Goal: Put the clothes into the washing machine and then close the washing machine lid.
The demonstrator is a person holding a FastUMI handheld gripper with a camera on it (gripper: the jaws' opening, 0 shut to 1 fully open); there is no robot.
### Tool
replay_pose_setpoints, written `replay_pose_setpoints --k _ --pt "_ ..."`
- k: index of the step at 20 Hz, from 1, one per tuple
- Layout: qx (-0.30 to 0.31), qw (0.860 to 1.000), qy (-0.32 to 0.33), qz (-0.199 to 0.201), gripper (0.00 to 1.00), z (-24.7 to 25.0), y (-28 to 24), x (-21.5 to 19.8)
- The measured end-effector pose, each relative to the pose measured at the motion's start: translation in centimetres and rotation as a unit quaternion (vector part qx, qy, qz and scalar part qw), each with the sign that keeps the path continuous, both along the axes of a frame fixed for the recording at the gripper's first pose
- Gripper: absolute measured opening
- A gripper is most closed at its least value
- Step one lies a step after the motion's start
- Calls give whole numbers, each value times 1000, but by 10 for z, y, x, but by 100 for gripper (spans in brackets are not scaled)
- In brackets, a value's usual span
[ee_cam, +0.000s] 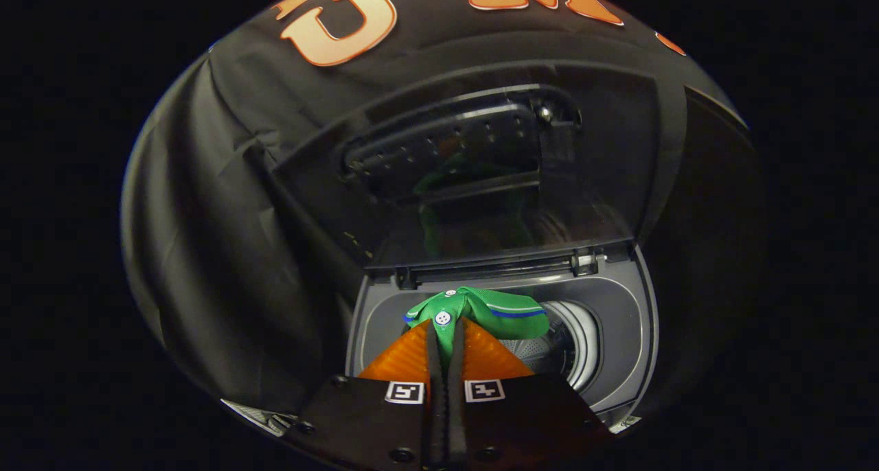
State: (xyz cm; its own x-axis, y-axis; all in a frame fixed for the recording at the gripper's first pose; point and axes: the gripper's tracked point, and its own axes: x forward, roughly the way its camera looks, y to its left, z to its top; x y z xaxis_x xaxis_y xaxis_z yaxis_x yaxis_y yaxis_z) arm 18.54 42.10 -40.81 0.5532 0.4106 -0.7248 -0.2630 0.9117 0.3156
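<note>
Your gripper (pixel 446 330) is pinching the green garment (pixel 474 309): both orange fingers (pixel 405 361) are drawn together on a fold of the cloth, with only a thin strip of green showing in the slit between them. The rest of the garment bunches out past the fingertips, a collar edge with a white button on one side and a blue-striped hem on the other.

Take the washing machine (pixel 618 334) as your landmark. The garment hangs over its open top, above the grey rim, and the drum opening (pixel 573 347) lies just beyond and below the fingertips, a little to their right. So the cloth is not yet centred over the drum; it sits nearer the near-left part of the rim than the middle of the hole.

The lid (pixel 481 169) stands raised behind the opening, hinged at the far edge of the machine, its dark glass facing you.

What the coming move seems to turn on is that offset: carry the garment forward and slightly right until it is over the drum, then spread the fingers. The lid is still to be closed.
</note>
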Motion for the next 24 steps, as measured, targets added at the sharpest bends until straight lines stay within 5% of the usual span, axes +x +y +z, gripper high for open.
replay_pose_setpoints --k 11,24 --pt "-55 997 37 -35 8 -103 -12 19" --pt "-104 992 65 -26 9 -142 -21 6"
